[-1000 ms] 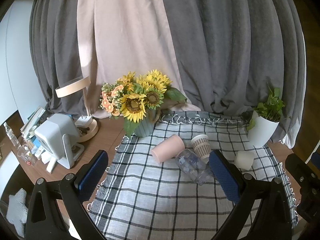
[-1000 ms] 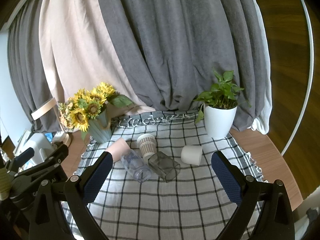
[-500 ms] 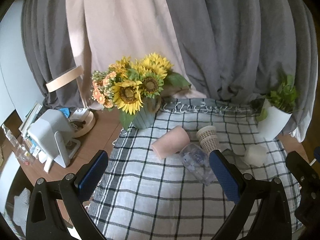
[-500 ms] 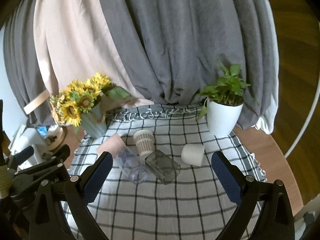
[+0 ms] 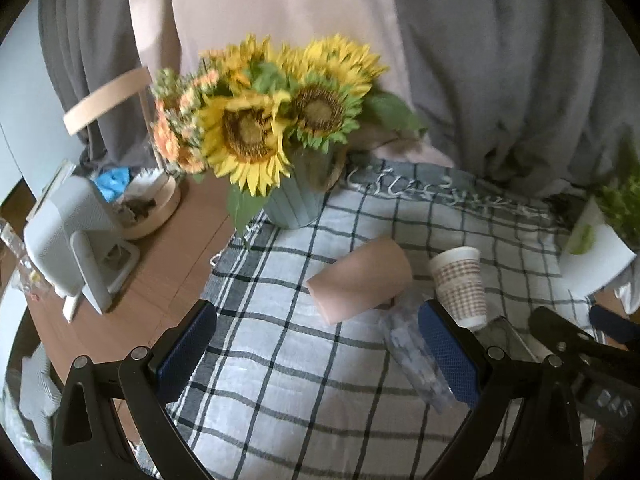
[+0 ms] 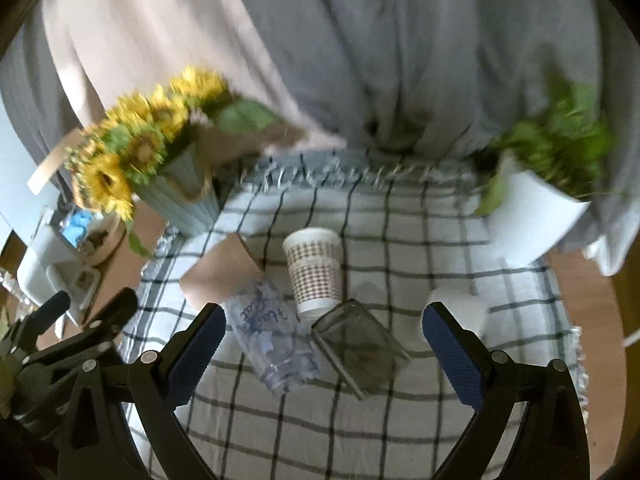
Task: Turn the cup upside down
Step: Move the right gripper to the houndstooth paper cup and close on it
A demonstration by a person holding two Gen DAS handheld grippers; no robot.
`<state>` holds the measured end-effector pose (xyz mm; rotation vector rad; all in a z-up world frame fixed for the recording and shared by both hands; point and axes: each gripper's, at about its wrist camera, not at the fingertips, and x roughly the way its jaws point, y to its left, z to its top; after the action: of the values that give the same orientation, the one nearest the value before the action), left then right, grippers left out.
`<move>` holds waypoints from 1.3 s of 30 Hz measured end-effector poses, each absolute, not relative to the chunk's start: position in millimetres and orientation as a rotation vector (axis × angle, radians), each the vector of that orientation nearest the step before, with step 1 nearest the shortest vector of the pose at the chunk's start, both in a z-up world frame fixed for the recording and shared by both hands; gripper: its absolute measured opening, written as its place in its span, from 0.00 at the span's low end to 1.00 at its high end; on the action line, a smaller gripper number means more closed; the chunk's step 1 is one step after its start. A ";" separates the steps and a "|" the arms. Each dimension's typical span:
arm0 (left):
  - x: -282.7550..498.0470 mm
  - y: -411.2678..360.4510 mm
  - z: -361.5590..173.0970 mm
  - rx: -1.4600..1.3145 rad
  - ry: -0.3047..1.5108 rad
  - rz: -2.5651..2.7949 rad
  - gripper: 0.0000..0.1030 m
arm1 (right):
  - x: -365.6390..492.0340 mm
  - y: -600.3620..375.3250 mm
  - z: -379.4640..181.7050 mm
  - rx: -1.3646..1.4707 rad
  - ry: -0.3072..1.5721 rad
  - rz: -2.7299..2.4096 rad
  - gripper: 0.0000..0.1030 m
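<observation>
Several cups sit on a checked cloth [image 6: 400, 420]. A patterned paper cup [image 6: 314, 270] [image 5: 460, 284] stands upright. A pink cup [image 5: 360, 284] [image 6: 224, 272], a clear printed glass [image 6: 272, 344] [image 5: 412, 356], a square smoky glass [image 6: 360, 344] and a white cup [image 6: 460, 308] lie on their sides. My left gripper [image 5: 320, 356] is open and empty, in front of the pink cup. My right gripper [image 6: 324, 356] is open and empty, with the clear and smoky glasses between its fingers' line of sight.
A vase of sunflowers [image 5: 276, 128] [image 6: 160, 160] stands at the cloth's back left. A white potted plant [image 6: 548, 184] [image 5: 600, 248] stands back right. A lamp [image 5: 152, 184] and a white device [image 5: 68, 240] sit on the wooden table left. Curtains hang behind.
Both grippers have moved forward and down toward the cups, which now look larger. Both stay open. The cups have not moved.
</observation>
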<state>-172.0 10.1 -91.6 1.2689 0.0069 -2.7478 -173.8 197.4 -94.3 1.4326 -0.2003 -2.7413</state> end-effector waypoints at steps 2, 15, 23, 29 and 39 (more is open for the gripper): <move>-184.5 10.1 -101.5 1.307 0.009 -2.719 1.00 | -195.8 198.2 -111.7 1.520 -0.227 -2.671 0.96; -236.4 9.5 -140.0 1.437 0.051 -2.613 1.00 | -283.6 187.6 -183.1 1.776 -0.193 -2.482 0.87; -245.9 5.0 -154.6 1.502 0.073 -2.581 1.00 | -304.4 187.5 -211.3 1.911 -0.207 -2.408 0.79; -247.8 8.6 -160.5 1.521 0.046 -2.578 1.00 | -311.8 188.8 -222.9 1.951 -0.202 -2.375 0.62; -235.1 15.1 -135.1 1.481 0.050 -2.663 1.00 | -290.8 206.6 -152.3 1.762 -0.172 -2.567 0.60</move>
<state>-235.1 15.1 -135.1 1.4808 0.0504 -2.6627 -290.8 206.6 -152.3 1.7623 -0.1717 -2.5670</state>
